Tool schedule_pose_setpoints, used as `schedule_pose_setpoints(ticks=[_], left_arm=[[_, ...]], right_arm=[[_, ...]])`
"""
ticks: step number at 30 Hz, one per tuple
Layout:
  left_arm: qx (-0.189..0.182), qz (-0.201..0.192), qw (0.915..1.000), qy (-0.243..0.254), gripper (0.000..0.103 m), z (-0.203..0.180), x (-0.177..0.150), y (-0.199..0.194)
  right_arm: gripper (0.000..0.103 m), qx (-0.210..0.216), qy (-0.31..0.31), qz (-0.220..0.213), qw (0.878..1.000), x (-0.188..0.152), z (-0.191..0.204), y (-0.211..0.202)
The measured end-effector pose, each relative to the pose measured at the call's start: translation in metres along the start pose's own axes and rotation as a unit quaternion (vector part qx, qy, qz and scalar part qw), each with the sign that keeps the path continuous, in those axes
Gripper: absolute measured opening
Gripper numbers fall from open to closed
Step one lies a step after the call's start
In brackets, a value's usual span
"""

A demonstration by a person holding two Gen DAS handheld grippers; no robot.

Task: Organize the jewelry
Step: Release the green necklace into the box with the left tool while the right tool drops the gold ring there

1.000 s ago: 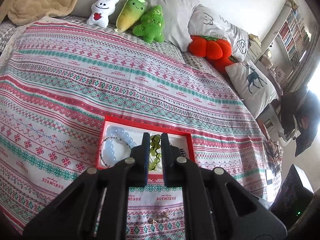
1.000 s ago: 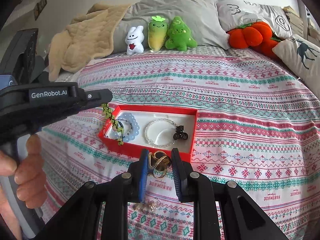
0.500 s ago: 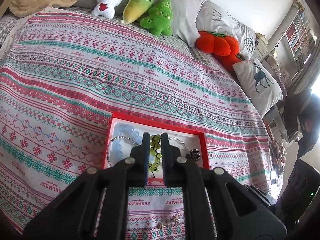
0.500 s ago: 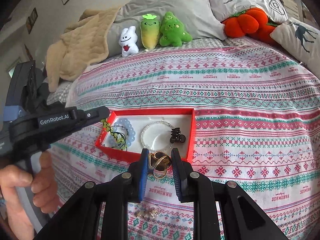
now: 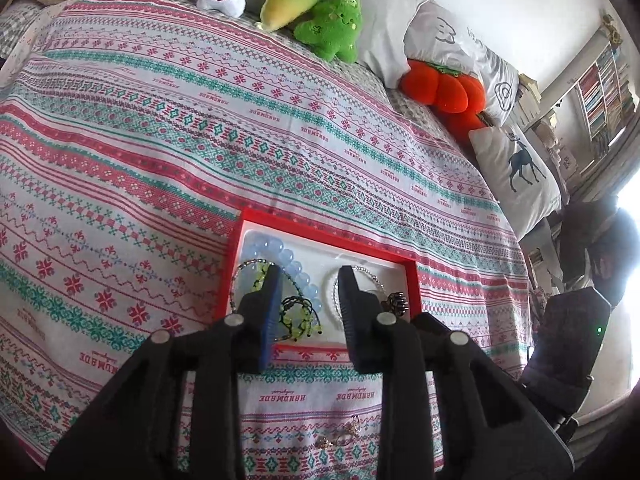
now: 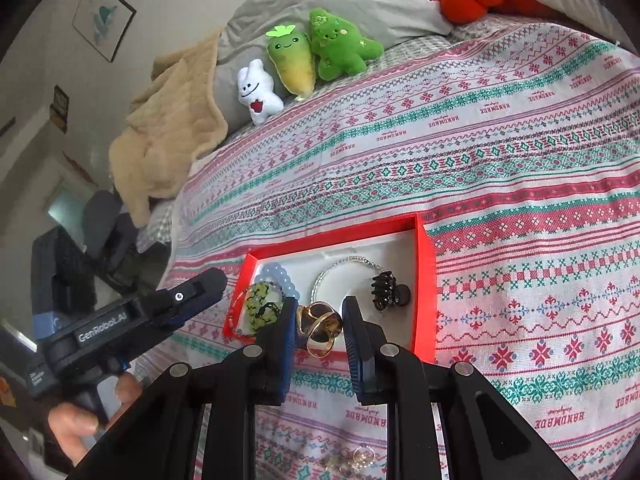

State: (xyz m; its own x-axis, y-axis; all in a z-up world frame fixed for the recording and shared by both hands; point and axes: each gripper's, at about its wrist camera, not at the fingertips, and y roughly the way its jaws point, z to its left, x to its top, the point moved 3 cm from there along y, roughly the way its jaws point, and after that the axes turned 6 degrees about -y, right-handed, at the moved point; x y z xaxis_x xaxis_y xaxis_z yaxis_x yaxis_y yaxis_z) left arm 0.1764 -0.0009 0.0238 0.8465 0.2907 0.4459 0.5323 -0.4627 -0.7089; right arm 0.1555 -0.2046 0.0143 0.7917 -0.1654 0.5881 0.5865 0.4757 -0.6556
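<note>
progress: mostly done | shallow red cardboard tray [image 6: 425, 280] on bedspread holds pale blue bead bracelet [image 5: 298, 270], green bead bracelet [image 5: 298, 316], clear bead bracelet [image 6: 340, 270], black claw clip [image 6: 386, 292] | left gripper [image 5: 307, 280] jaws wide, empty, over tray | right gripper [image 6: 320, 320] jaws apart around gold rings [image 6: 320, 328], grip unclear, at tray's near edge | left: small gold cluster [image 6: 352, 460] on bedspread

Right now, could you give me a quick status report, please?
Left tool open above red tray, green bracelet down inside. Right tool open, gold rings between its fingers. Nothing blocking.

Glossy gold metal rings [image 6: 319, 328] — matt red card tray [image 6: 425, 280].
</note>
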Motion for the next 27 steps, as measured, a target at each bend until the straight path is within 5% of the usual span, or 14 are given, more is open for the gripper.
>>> schedule_pose_setpoints(ticks=[13,27], left_arm=[[0.013,0.009,0.9994,0.029,0.030,-0.012,-0.016,-0.005],[0.025,0.094,0.9903,0.099,0.038,-0.028,-0.079,-0.004]], right_arm=[[0.036,-0.033,-0.002,-0.001,0.999,0.001,-0.002,-0.013],[0.036,-0.073,0.020,0.120,0.990,-0.048,-0.030,-0.019]])
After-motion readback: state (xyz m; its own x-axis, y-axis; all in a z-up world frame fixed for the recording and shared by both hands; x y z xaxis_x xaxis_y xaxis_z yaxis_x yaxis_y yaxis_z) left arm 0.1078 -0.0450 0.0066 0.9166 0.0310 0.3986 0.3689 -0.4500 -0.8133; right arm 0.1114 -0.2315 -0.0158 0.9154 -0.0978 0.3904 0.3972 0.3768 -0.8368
